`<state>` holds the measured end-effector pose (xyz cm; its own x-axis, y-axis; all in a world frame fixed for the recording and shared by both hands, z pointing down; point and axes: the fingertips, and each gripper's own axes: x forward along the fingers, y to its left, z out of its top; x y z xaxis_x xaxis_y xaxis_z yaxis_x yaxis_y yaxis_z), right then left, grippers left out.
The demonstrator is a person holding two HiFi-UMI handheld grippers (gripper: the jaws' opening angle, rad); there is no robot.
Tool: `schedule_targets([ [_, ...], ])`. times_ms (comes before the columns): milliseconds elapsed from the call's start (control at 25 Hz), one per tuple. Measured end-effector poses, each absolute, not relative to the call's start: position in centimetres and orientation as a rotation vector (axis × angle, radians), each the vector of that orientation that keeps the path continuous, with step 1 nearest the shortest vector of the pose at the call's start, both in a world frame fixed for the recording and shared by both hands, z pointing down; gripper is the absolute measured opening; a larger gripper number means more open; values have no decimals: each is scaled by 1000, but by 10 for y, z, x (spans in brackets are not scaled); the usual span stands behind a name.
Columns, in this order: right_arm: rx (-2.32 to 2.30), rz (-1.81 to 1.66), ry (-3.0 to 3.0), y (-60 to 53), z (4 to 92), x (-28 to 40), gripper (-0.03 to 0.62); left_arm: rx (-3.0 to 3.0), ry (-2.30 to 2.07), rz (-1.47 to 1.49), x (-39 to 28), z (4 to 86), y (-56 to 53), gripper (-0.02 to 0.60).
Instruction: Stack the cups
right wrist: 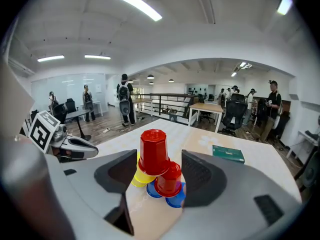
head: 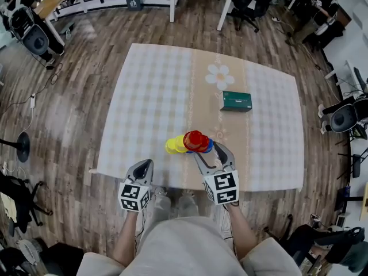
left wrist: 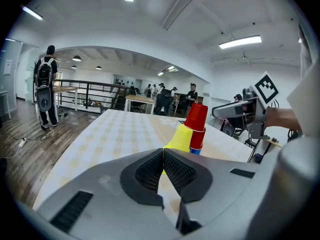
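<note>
A small pile of upturned plastic cups stands near the table's front edge. Its top red cup [head: 196, 138] [right wrist: 153, 151] rests on a second red cup [right wrist: 169, 179], yellow cups [head: 172, 145] [right wrist: 139, 177] and blue cups [head: 208, 147] [right wrist: 172, 199]. My right gripper [head: 208, 152] [right wrist: 159, 156] is open just behind the pile, one jaw on each side of it, gripping nothing. My left gripper [head: 146, 163] [left wrist: 162, 154] is shut and empty, left of the pile and a short way back. From there the yellow cup [left wrist: 181, 136] and red cup [left wrist: 196, 118] lie ahead to the right.
A green box [head: 236, 101] [right wrist: 228, 153] lies farther out on the checked tablecloth [head: 155, 91], beyond a daisy print [head: 220, 76]. Office chairs, desks and several people stand around the table. The front edge is right at my grippers.
</note>
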<state>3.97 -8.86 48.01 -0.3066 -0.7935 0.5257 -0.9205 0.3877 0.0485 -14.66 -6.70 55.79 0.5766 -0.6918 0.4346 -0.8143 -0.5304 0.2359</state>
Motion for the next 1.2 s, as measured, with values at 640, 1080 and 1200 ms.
schedule_targets([
  [640,1755,605,-2004,-31,551,129,2,2476,-1139,412,-113,544,-76,12],
  [1080,1823,401,-2110,-60,486,139,2,2503,-1198,337,-116,494,-105,12],
  [1200,1843,312,-2146,-75,461,137,2,2533,-1227,314,-118,473,-121,12],
])
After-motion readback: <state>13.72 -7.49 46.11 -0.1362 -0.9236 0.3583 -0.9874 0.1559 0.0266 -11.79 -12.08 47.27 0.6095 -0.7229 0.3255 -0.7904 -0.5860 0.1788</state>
